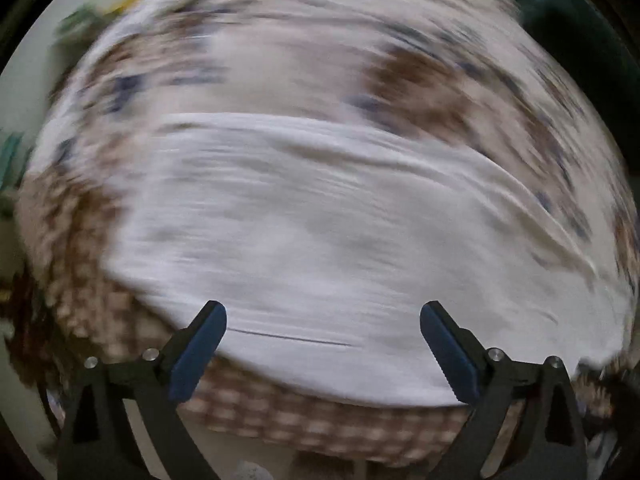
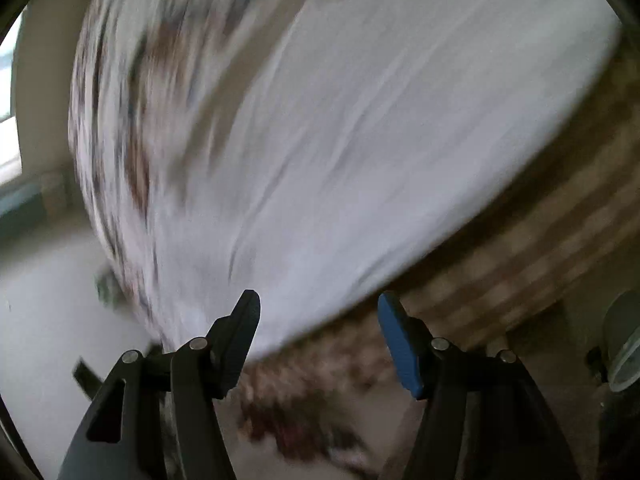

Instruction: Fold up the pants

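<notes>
- The pants (image 1: 320,220) are white and lie flat on a bed.
- The bed has a cover with brown and blue flowers (image 1: 420,76) on top and a brown checked cloth (image 1: 320,420) along its side.
- Both pictures are very blurry, so small things like seams or a waistband are too hard to tell.
- The left gripper (image 1: 323,312) has its two fingers wide apart. Nothing is between them.
- In the left view, the pants are right in front of the left gripper, and the near edge of the pants runs from side to side, close to the fingertips.
- The right gripper (image 2: 319,300) also has its fingers apart and holds nothing.
- In the right view, the pants (image 2: 380,140) stretch up and away to the right, like a long slanted strip. The near end sits just in front of the fingers.
- The checked cloth (image 2: 520,264) is to the right of that end.
- I think both grippers are about as near to the pants as each other, each by one part of the near edge.
- My guess is the next move is to go down, pinch that near edge, and lift it over toward the far side.
- The long way of the pants seems to run across the left view, but the blur makes me unsure.
</notes>
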A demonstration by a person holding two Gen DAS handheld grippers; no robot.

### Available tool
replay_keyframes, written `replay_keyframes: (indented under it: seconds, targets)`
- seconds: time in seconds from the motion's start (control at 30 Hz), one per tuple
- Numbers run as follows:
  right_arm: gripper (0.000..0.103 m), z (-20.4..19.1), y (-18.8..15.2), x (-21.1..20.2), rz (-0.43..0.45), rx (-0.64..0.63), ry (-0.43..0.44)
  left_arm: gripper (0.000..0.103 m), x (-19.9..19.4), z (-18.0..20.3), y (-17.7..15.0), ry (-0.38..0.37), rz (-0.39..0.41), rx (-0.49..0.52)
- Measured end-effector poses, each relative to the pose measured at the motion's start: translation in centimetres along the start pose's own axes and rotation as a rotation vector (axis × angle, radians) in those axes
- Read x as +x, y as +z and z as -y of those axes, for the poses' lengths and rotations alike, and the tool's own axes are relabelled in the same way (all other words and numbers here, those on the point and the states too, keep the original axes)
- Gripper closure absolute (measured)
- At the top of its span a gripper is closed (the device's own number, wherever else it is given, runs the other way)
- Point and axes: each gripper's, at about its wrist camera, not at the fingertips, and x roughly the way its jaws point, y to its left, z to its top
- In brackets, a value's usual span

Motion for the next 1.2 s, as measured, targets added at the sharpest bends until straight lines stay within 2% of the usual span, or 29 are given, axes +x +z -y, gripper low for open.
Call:
replay_keyframes:
  seconds: [0.03, 0.13, 0.23, 0.3, 0.37, 0.4, 0.47, 0.5, 0.53, 0.57, 0.6, 0.67, 0.73, 0.77, 0.87, 0.9, 0.93, 0.97, 1.03, 1.1, 1.13, 1.17, 1.2]
  targets:
    - [0.039, 1.2, 1.0, -1.5, 0.055, 0.024, -0.007, 0.004, 0.7, 2.7, -0.4, -0.024, -0.023, 0.034]
    - [0.039, 7.4, 5.9, -8.1, 0.296, 0.146, -0.026, 0.004, 2.7, 11.5, -2.0, -0.078, -0.085, 0.151]
    - [0.039, 13.9, 11.0, -13.2, 0.448, 0.242, -0.019, 0.004, 4.5, 18.8, -3.8, -0.073, -0.105, 0.261]
    - [0.039, 18.6, 15.1, -15.8, 0.482, 0.298, 0.003, 0.004, 6.3, 22.1, -4.7, -0.057, -0.126, 0.31]
    - [0.039, 22.2, 18.5, -16.6, 0.478, 0.327, 0.019, 0.004, 9.0, 24.2, -5.4, -0.009, -0.173, 0.328]
    - [0.039, 23.3, 19.5, -16.4, 0.467, 0.332, 0.035, 0.0, 10.2, 24.6, -5.5, 0.021, -0.187, 0.322]
    - [0.039, 24.8, 20.8, -15.6, 0.434, 0.343, 0.053, 0.0, 11.4, 24.6, -5.5, 0.037, -0.173, 0.306]
    - [0.042, 25.3, 21.4, -15.4, 0.428, 0.341, 0.091, 0.0, 11.5, 24.5, -5.3, 0.033, -0.167, 0.287]
    - [0.046, 25.1, 21.5, -15.2, 0.448, 0.314, 0.124, 0.0, 11.4, 24.4, -5.3, 0.031, -0.163, 0.274]
    - [0.062, 24.9, 21.7, -15.7, 0.467, 0.278, 0.151, 0.0, 11.4, 24.4, -5.2, 0.034, -0.161, 0.265]
    - [0.065, 24.5, 21.8, -15.9, 0.471, 0.23, 0.197, 0.0, 11.4, 24.3, -5.2, 0.037, -0.159, 0.264]
    - [0.065, 23.2, 21.9, -15.1, 0.441, 0.187, 0.259, 0.0, 11.4, 24.3, -5.2, 0.043, -0.143, 0.26]
    - [0.065, 23.3, 22.6, -14.4, 0.419, 0.172, 0.266, 0.0, 11.5, 24.8, -5.4, 0.052, -0.137, 0.247]
    - [0.065, 23.6, 23.1, -13.9, 0.41, 0.182, 0.274, 0.0, 11.7, 25.2, -5.7, 0.058, -0.14, 0.239]
    - [0.064, 24.4, 24.7, -12.0, 0.381, 0.241, 0.377, 0.0, 12.3, 25.9, -5.0, 0.072, -0.173, 0.226]
    - [0.074, 24.3, 24.8, -11.7, 0.384, 0.246, 0.399, 0.0, 12.7, 25.9, -5.0, 0.082, -0.165, 0.217]
    - [0.09, 24.0, 25.0, -11.9, 0.403, 0.249, 0.405, 0.0, 13.0, 25.7, -5.1, 0.082, -0.174, 0.217]
    - [0.096, 23.7, 25.0, -12.3, 0.43, 0.252, 0.438, 0.0, 13.0, 25.7, -4.9, 0.079, -0.179, 0.213]
    - [0.096, 23.4, 25.0, -13.3, 0.474, 0.254, 0.479, 0.0, 13.3, 25.8, -4.5, 0.083, -0.184, 0.213]
    - [0.09, 22.7, 25.4, -12.9, 0.476, 0.207, 0.494, 0.0, 13.2, 25.7, -4.2, 0.089, -0.193, 0.21]
    - [0.087, 22.7, 25.7, -12.4, 0.456, 0.201, 0.482, 0.0, 13.1, 25.6, -4.2, 0.091, -0.197, 0.209]
    - [0.078, 22.7, 26.2, -11.6, 0.427, 0.208, 0.479, 0.0, 13.2, 25.7, -4.1, 0.095, -0.205, 0.209]
    - [0.078, 22.7, 26.8, -10.6, 0.389, 0.219, 0.493, 0.0, 13.4, 26.0, -3.7, 0.099, -0.21, 0.207]
